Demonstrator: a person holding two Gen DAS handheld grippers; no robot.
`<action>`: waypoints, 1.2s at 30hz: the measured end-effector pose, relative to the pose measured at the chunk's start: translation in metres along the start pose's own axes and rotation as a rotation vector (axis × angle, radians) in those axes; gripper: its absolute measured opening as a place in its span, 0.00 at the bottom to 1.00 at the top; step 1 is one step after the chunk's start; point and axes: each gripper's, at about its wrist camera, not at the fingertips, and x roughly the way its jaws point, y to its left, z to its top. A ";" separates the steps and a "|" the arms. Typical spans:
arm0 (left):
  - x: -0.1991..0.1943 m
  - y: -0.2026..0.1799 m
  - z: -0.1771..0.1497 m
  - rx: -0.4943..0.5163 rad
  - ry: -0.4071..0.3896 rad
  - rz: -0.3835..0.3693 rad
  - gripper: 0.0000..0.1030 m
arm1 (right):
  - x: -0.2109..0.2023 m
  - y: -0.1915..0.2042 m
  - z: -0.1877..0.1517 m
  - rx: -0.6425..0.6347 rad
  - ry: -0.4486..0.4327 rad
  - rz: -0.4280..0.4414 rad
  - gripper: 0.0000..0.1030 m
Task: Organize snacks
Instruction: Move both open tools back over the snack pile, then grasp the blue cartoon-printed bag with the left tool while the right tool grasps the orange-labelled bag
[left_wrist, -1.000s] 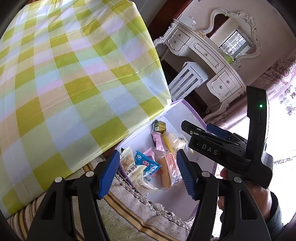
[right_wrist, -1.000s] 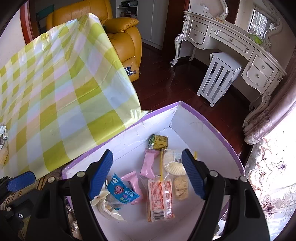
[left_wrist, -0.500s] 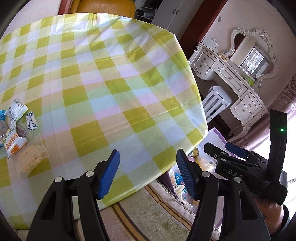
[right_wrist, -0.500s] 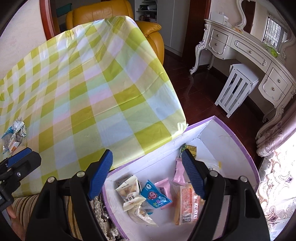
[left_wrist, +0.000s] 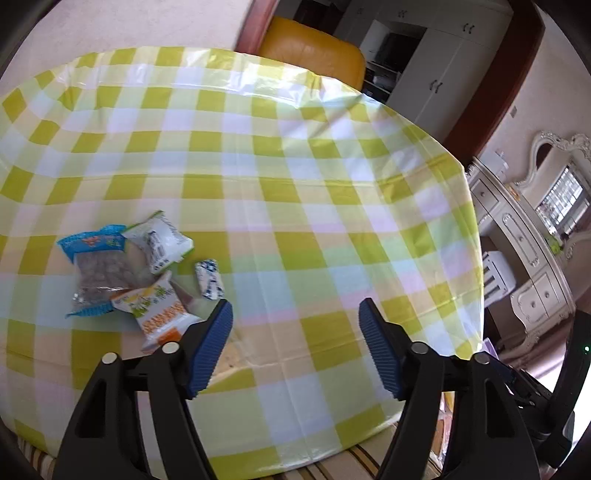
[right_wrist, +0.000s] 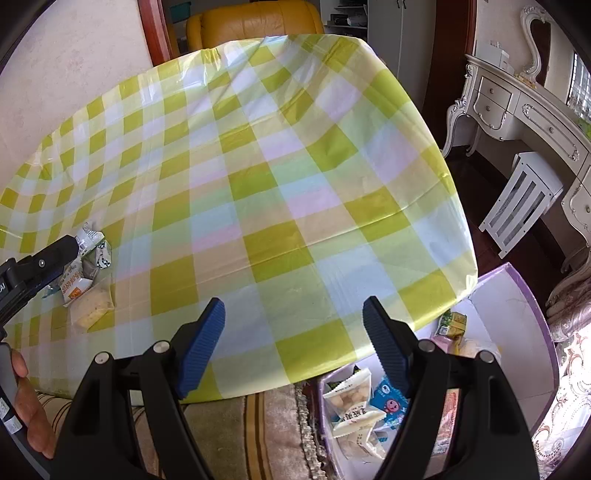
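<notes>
A big table with a yellow, green and white checked cloth (left_wrist: 295, 206) fills most of both views. At its right side, down on the floor, sits a white box with a purple rim (right_wrist: 517, 295). Snack packs lie inside the box, like a pale biscuit bag (right_wrist: 349, 397) and a blue pack with a smiley face (right_wrist: 389, 400). More snacks wait on the left part of the table in a small pile (left_wrist: 125, 266): a clear bag with a blue top (left_wrist: 98, 266), a white and green pack (left_wrist: 160, 243), an orange and white pack (left_wrist: 159, 314) and a little blue and white candy (left_wrist: 209, 278). The left gripper (left_wrist: 295, 343) hangs over the cloth, just right of the pile. Its blue jaws have just been opening and now stand wide apart with nothing between them. They touch no snack. The right gripper (right_wrist: 293, 341) hangs over the near edge of the table, between the pile and the box. Its jaws are wide apart too, and they hold nothing. A hand (right_wrist: 31, 417) shows at the far left of the right view.
</notes>
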 end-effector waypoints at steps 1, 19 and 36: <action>-0.002 0.007 0.003 -0.008 -0.011 0.024 0.76 | 0.000 0.005 0.002 -0.005 -0.002 0.010 0.75; 0.020 0.140 0.030 -0.288 0.036 0.244 0.80 | 0.017 0.111 0.028 -0.192 -0.043 0.163 0.75; 0.051 0.149 0.029 -0.172 0.089 0.301 0.50 | 0.039 0.209 0.012 -0.477 -0.042 0.263 0.75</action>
